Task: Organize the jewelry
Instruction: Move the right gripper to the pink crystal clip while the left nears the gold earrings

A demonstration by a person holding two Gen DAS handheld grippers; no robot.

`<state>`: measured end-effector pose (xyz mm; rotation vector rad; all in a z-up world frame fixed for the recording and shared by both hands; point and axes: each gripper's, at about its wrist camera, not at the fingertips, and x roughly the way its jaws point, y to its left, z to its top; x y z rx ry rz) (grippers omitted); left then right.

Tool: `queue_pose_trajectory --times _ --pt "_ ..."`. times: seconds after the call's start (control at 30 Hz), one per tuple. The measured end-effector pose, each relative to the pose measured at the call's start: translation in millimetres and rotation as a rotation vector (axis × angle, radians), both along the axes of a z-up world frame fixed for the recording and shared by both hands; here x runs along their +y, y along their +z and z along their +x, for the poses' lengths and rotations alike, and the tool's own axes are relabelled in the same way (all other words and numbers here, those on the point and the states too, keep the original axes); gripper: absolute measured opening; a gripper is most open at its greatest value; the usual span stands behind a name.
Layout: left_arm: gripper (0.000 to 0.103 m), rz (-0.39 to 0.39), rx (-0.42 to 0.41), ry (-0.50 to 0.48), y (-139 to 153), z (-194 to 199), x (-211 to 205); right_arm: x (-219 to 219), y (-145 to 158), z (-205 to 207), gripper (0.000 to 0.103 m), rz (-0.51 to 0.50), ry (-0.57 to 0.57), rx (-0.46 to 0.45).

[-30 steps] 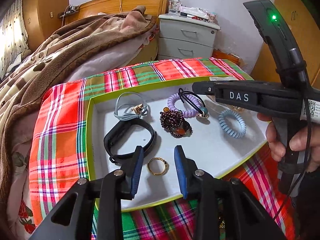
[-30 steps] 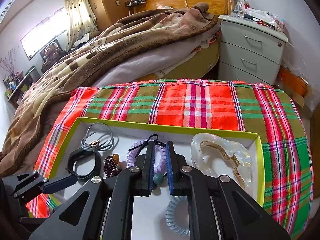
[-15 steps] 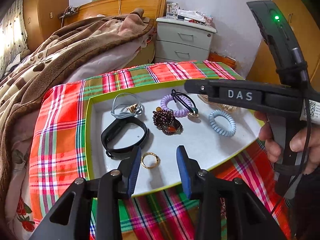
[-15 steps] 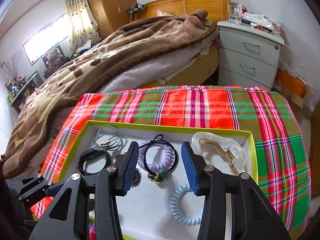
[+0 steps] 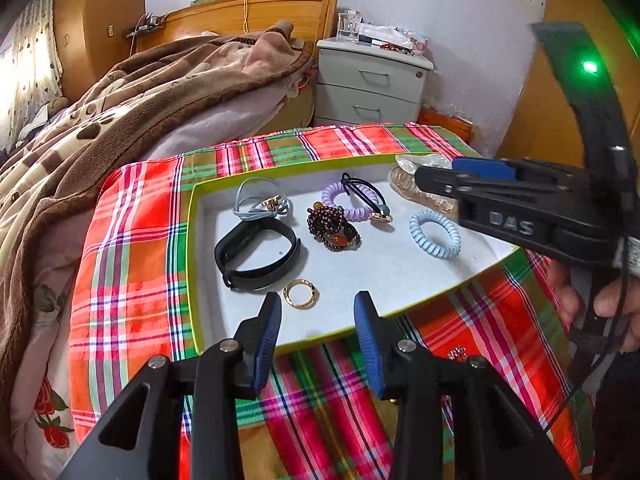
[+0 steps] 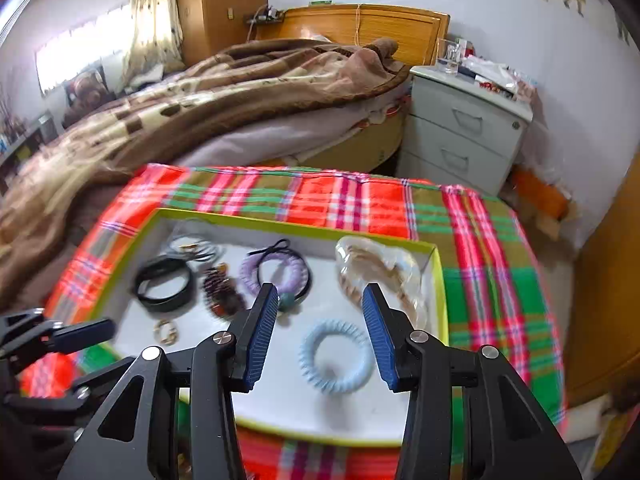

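A white tray with a lime rim (image 5: 191, 264) lies on the plaid cloth and holds jewelry. In it are a gold ring (image 5: 300, 293), a black band (image 5: 256, 254), a dark bead bracelet (image 5: 334, 233), a purple coil tie with a black elastic (image 5: 356, 202), a blue coil tie (image 5: 434, 234), a grey cord (image 5: 258, 204) and a clear hair claw (image 6: 378, 270). My left gripper (image 5: 317, 306) is open and empty above the tray's near edge, just short of the ring. My right gripper (image 6: 318, 300) is open and empty above the blue coil tie (image 6: 336, 356).
The plaid cloth (image 5: 128, 240) covers a low table beside a bed with a brown blanket (image 5: 120, 112). A grey nightstand (image 5: 370, 88) stands behind. A small red trinket (image 5: 456, 354) lies on the cloth in front of the tray.
My right gripper opened and pulled back and up from the purple coil tie. My left gripper drew back from the ring toward the tray's near edge.
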<state>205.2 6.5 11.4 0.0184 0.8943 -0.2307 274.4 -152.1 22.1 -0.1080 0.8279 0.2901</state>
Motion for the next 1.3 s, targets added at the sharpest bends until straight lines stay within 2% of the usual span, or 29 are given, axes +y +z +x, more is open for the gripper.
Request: queue_pose_trajectory --times 0.17,0.37,0.63,0.8,0.9,1.13,1.3 --pt "0.039 -0.013 0.005 0.013 -1.8 -10.0 6.5 -12.4 -4.7 -30.3 0.045 0.076 0.01 0.009" --pt "0.039 -0.04 0.007 0.028 -3.4 -23.9 15.1 -19.8 -20.3 -60.0 0.045 0.155 0.019 0.068" --pt "0.039 -0.054 0.022 0.036 -10.1 -42.1 20.8 -20.5 -35.8 -80.8 0.045 0.24 0.043 0.129" --pt "0.039 -0.066 0.022 0.049 -11.3 -52.3 27.6 -23.0 -48.1 -87.1 0.045 0.291 -0.022 0.171" --pt "0.039 -0.077 0.023 0.051 -12.3 -57.2 30.4 -19.1 -49.5 -90.4 0.046 0.313 -0.05 0.165" --pt "0.04 -0.089 0.039 0.058 -17.3 -62.2 35.8 1.8 -58.9 -91.4 0.047 0.238 -0.041 0.164" --pt "0.039 -0.094 0.044 0.065 -18.5 -64.6 38.6 11.6 -58.0 -98.2 0.047 0.128 -0.017 0.16"
